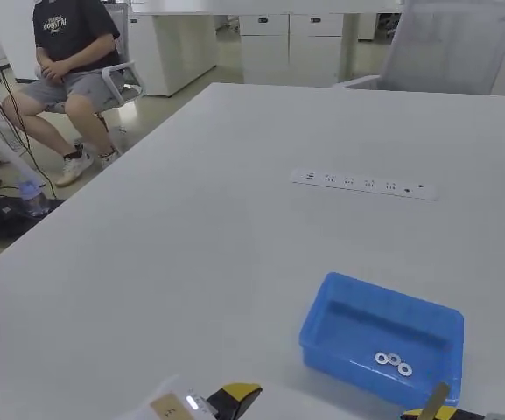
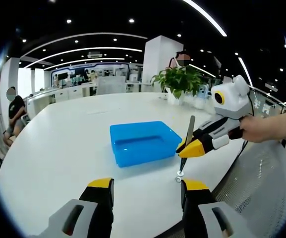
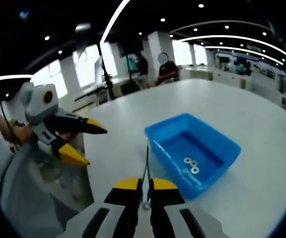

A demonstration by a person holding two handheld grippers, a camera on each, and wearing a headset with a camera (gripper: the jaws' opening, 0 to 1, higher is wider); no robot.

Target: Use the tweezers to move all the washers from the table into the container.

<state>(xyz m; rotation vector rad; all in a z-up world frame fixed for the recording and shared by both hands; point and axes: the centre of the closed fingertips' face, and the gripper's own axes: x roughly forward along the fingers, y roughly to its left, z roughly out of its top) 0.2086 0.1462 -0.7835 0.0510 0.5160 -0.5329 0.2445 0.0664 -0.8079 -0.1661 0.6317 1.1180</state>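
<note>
Tweezers (image 2: 190, 130) tip down beside the blue container (image 2: 143, 143)
Left gripper (image 2: 147, 186) fingers spread, empty; container ahead of them holds three washers (image 3: 191, 164); right gripper (image 3: 145, 186) fingers pinch the tweezers, whose tip meets what looks like a lone washer (image 2: 179, 176) on the table (image 2: 58, 148)

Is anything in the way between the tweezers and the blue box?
Nothing visible. The tweezers in the right gripper stand tip-down on the bare table right beside the blue box; only its own wall lies between.
</note>
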